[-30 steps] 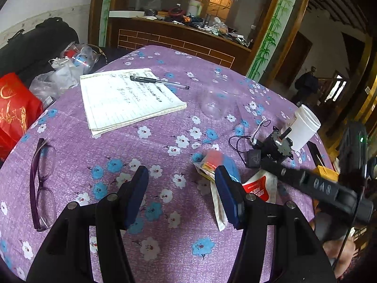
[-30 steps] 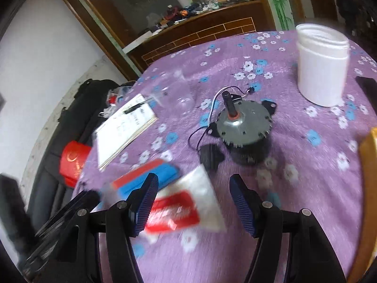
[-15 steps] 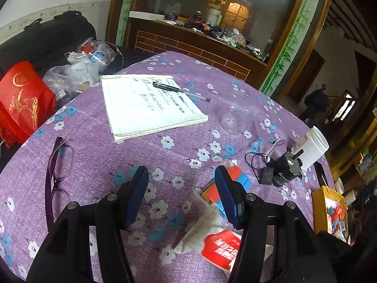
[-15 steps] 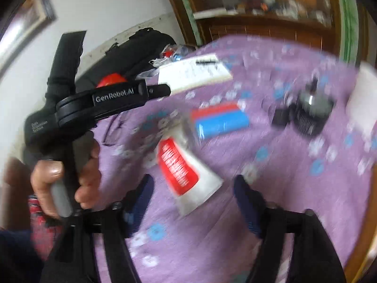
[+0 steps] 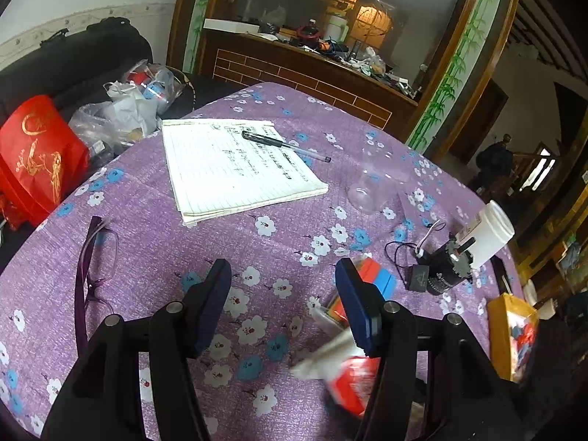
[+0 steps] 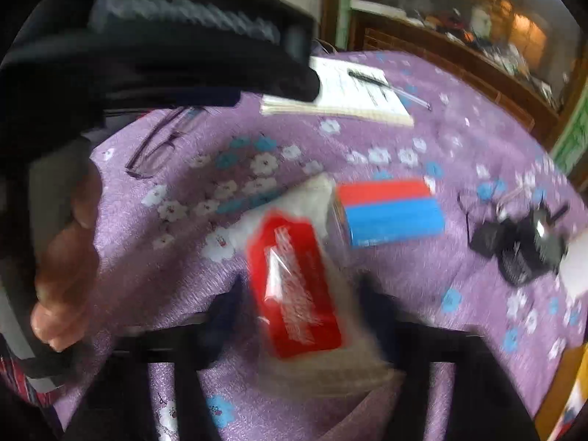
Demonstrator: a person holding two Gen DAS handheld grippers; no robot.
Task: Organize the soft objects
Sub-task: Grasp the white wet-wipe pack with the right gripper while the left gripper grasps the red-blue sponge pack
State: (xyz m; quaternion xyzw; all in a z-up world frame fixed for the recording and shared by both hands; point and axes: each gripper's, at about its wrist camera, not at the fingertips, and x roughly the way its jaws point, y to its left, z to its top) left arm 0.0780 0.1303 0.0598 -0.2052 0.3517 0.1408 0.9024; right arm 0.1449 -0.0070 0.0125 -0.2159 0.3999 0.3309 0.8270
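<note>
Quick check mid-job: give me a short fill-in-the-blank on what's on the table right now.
1. The pen lies on the ____.
2. The red-labelled packet sits between the jaws of the ____ gripper.
3. The tablecloth is ____ with flowers.
4. The eyeglasses lie ____ on the cloth.

Missing: notebook; right; purple; folded

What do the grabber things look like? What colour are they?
The left gripper has black plastic arms with silver bolts and two flat dark-blue pads. The right gripper looks the same, black with dark pads, but blurry. The black handle carries pale lettering, too smeared to read.
</note>
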